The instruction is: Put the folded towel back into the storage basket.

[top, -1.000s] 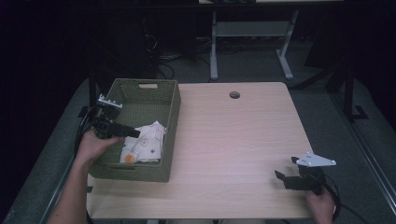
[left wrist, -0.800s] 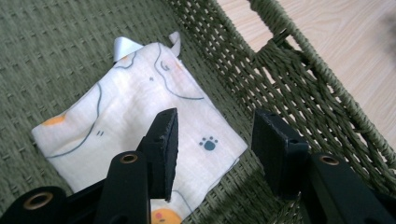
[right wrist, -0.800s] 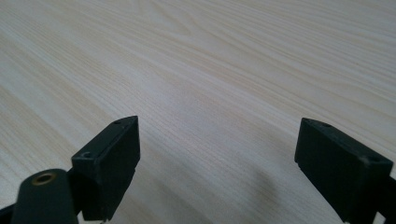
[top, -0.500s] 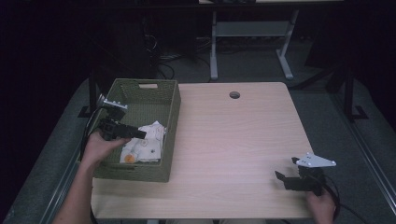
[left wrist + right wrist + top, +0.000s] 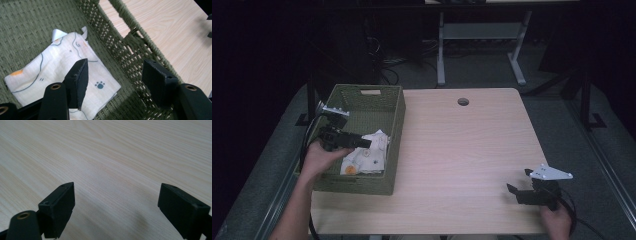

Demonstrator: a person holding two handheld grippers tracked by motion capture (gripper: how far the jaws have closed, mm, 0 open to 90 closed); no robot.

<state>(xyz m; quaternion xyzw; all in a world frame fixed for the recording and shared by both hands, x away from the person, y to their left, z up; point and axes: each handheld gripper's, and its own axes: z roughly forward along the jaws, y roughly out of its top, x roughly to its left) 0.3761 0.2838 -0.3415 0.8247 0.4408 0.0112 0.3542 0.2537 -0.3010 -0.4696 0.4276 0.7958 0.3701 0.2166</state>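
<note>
Lying flat, soft printed cloth (image 5: 62, 72), woven basket (image 5: 30, 27)

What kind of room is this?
Probably a lab or workshop: a plain wooden table stands in a dark room, cables lie on the floor behind it, and a metal desk frame stands farther back.

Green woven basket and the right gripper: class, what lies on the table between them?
Nothing: the high view shows bare light wooden tabletop between the green woven basket and the right gripper.
</note>
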